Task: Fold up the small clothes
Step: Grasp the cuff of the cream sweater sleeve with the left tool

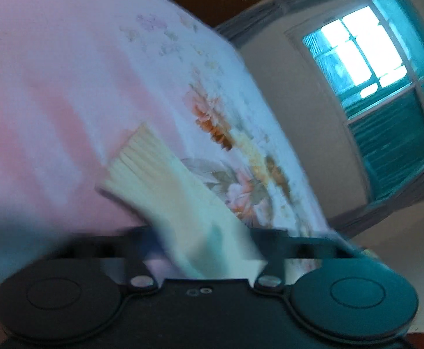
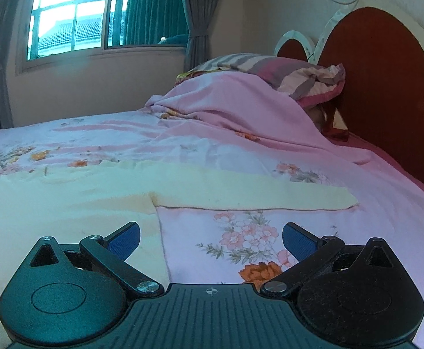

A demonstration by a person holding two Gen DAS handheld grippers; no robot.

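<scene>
A pale yellow garment (image 2: 66, 197) lies flat on the floral bedsheet (image 2: 241, 232), one sleeve (image 2: 270, 195) stretched to the right. My right gripper (image 2: 210, 240) is open and empty, low over the sheet just below that sleeve, with blue pads (image 2: 297, 242) apart. In the blurred, tilted left wrist view, my left gripper (image 1: 203, 250) is shut on a ribbed cuff end of the yellow garment (image 1: 153, 180) and holds it up above the bed; its fingers are hidden by the cloth.
A pink blanket (image 2: 226, 107) and striped pillow (image 2: 284, 69) are heaped at the headboard (image 2: 386, 87) on the right. A window (image 2: 81, 14) with grey curtains is behind the bed, and also shows in the left wrist view (image 1: 372, 67).
</scene>
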